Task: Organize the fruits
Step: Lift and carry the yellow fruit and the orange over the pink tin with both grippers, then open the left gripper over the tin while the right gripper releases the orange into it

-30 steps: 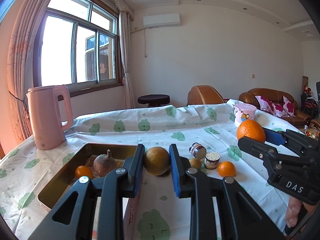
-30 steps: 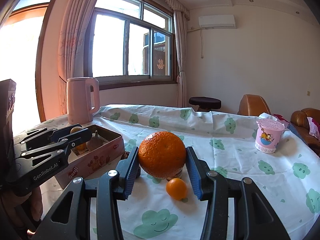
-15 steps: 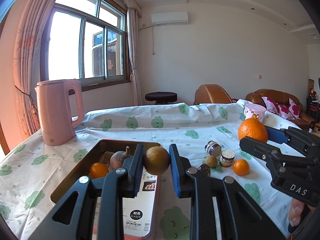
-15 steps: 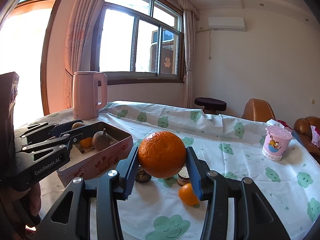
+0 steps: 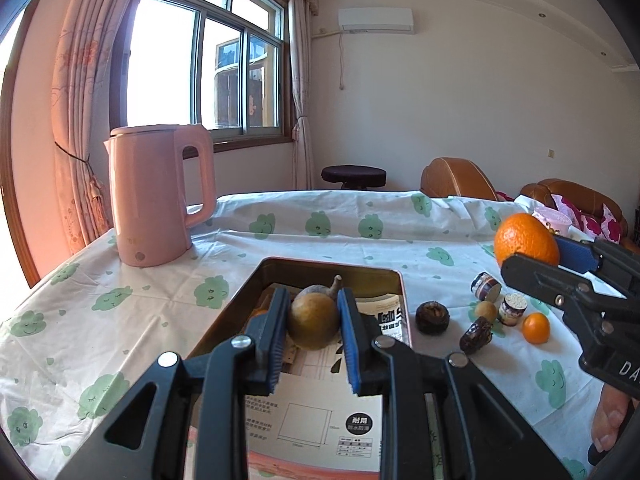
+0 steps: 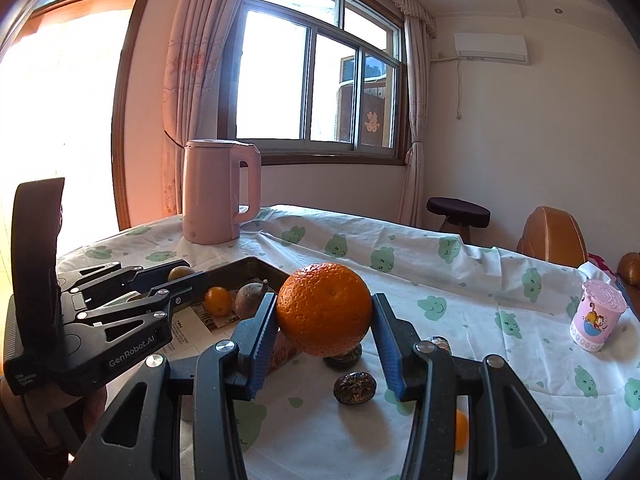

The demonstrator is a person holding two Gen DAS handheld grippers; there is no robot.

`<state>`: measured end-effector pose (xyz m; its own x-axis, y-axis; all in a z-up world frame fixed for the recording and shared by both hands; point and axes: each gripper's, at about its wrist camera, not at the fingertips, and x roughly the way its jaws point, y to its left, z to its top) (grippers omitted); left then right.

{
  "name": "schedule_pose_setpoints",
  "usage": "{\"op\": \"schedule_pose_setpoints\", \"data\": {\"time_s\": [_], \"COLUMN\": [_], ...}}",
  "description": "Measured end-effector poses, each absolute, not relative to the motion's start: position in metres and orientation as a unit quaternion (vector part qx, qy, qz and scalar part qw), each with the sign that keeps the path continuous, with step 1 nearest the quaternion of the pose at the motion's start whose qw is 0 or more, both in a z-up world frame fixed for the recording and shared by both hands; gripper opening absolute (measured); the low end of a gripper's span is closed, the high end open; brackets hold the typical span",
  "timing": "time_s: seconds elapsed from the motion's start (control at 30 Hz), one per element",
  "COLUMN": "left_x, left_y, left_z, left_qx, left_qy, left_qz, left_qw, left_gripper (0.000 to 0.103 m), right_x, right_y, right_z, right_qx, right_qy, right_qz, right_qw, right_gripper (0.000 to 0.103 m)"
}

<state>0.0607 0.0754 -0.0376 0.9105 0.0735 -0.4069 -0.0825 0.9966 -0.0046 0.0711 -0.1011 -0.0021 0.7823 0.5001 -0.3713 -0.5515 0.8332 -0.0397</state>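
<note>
Orange [image 6: 325, 309]: large, round, pebbled bright skin.

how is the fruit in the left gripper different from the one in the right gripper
The left gripper holds a dull yellow-brown fruit; the right gripper holds a bright orange. The brown fruit is smoother and looks smaller, so its jaws sit closer together; the orange has pebbled skin and spreads its jaws wider. The brown fruit hangs over the open tin box; the orange is above the tablecloth beside the box. Both are round and clamped between blue pads.

Brown fruit [image 5: 313, 322] between left hand-held gripper [image 5: 313, 344] pads
</note>
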Motion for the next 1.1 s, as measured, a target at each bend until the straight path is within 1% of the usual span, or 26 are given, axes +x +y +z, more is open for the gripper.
{"op": "schedule_pose_setpoints", "data": {"time_s": [0.47,0.67,1.1], "left_x": [0.074,0.081,0.088], "left_y": [0.112,0.126,0.124], "left_z": [-0.047,-0.052,-0.055], "left_qx": [-0.030,-0.055,-0.043], "left_qy": [0.252,0.271,0.288], "left_qz": [0.055,0.054,0.063], "left_qw": [0.966,0.959,0.955], "left_gripper": [0.026,0.026,0.027], "right_x": [0.081,0.081,0.093], "right_y": [-0.038,-0.019,-0.005], "right_z": [-0.014,-0.025,-0.047], "right_qx": [-0.098,-0.115,-0.133], "right_qy": [0.205,0.221,0.261], "right_qz": [0.328,0.340,0.348], "right_qw": [0.917,0.907,0.891], "right_gripper": [0.048,0.048,0.049]}}
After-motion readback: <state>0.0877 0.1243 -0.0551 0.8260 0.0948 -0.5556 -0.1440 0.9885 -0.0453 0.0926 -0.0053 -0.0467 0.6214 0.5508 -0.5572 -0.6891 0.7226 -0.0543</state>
